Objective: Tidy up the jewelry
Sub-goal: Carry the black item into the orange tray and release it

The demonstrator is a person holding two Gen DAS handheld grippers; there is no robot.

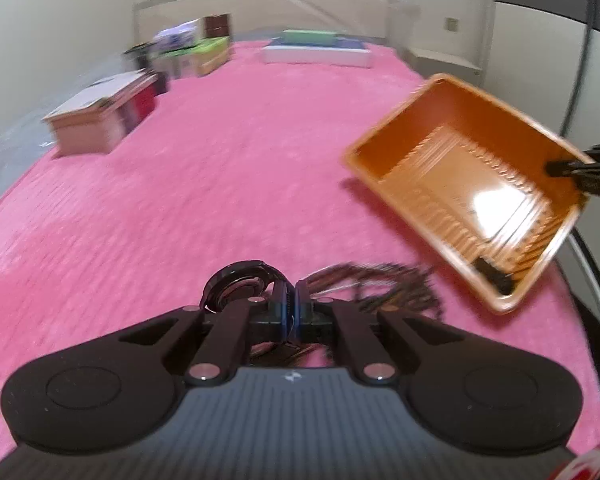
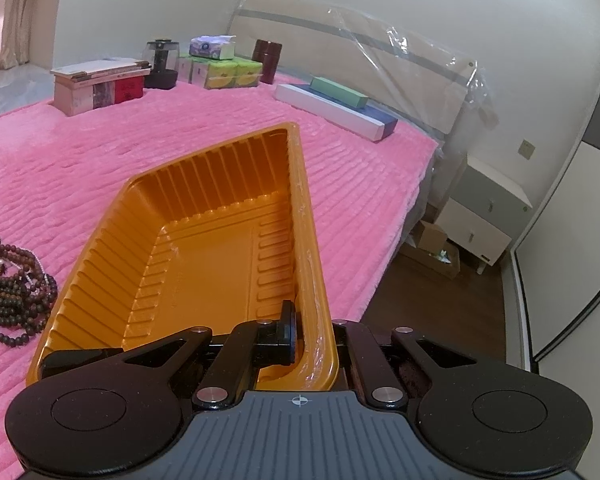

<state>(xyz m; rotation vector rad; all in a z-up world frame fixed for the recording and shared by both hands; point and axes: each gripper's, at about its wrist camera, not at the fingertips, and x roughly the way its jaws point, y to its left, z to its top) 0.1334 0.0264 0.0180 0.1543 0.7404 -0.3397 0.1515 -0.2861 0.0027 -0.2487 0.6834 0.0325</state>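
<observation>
An orange plastic tray [image 2: 204, 248] is held tilted above the pink bed; my right gripper [image 2: 300, 336] is shut on its near rim. It also shows in the left wrist view [image 1: 468, 184], with a small dark item [image 1: 494, 276] in its low corner. My left gripper [image 1: 292, 304] is shut on a black wristwatch [image 1: 240, 286], by its strap. A heap of dark brown bead strings [image 1: 384, 284] lies on the bed just right of the left gripper, and shows in the right wrist view [image 2: 12, 288] left of the tray.
The pink blanket [image 1: 204, 184] covers the bed. Boxes [image 2: 100, 84], a black jar [image 2: 162, 64], tissue packs [image 2: 220, 68] and long flat boxes [image 2: 336, 108] stand along the headboard. The bed's right edge drops to a wooden floor with a white nightstand [image 2: 484, 216].
</observation>
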